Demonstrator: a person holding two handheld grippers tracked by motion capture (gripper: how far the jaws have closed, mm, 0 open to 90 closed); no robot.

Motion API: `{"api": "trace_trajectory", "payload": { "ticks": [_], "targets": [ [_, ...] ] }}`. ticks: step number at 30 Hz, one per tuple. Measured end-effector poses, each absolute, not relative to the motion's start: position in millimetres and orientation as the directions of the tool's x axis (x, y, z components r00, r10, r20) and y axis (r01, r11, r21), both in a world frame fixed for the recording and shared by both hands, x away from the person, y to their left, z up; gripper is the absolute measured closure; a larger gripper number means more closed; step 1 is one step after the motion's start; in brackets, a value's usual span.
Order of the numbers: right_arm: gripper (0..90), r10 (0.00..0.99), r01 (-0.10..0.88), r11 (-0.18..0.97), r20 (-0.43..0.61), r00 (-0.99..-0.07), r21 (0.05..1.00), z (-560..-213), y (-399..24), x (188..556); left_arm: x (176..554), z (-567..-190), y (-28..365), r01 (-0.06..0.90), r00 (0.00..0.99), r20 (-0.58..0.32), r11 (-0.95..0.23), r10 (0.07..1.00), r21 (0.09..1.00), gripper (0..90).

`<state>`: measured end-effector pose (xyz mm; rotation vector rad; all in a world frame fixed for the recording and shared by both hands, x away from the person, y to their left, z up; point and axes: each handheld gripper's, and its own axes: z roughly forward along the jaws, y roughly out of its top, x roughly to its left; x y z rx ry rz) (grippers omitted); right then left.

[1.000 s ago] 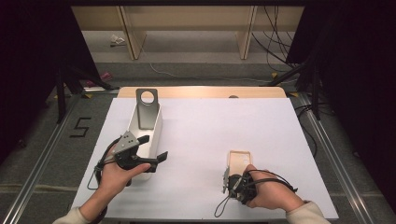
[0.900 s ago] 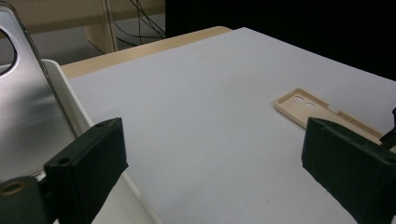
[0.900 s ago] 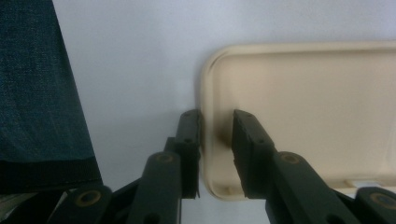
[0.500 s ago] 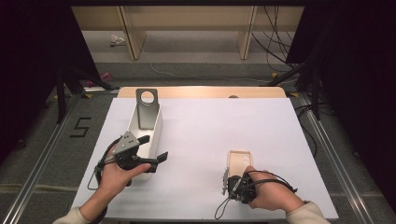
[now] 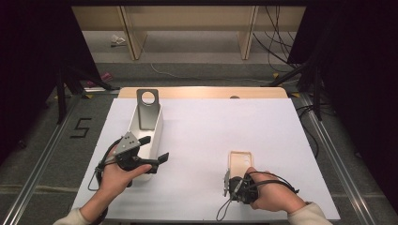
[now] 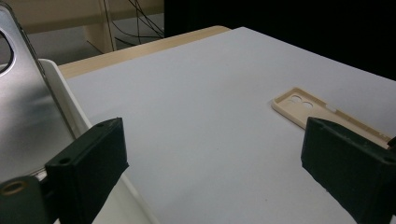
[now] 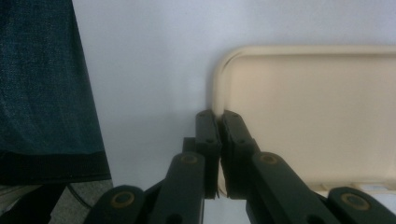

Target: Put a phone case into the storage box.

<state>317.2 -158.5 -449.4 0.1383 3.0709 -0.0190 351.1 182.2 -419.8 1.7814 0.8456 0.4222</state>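
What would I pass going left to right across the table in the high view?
Left gripper → white tray holding a metal plate → bare table → cream phone case → right gripper.

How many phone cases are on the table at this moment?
1. A beige phone case lies flat on the white table, near the front right; the right gripper is shut on its side wall. None shows in the white bin, though its inside is partly hidden.

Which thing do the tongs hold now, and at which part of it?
The right tongs pinch the beige phone case by its side wall near a corner. The left tongs stand open, holding nothing.
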Motion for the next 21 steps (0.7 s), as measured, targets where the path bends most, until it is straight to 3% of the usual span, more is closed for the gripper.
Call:
{"api": "trace_trajectory", "payload": {
  "ticks": [21],
  "targets": [
    [86.9, 0.130, 0.090, 0.980, -0.225, -0.966, 0.178, -429, -159, 322, 352, -421, 182, 0.343, 0.688, -0.115, -0.180, 0.717, 0.922, 7.5]
  ]
}}
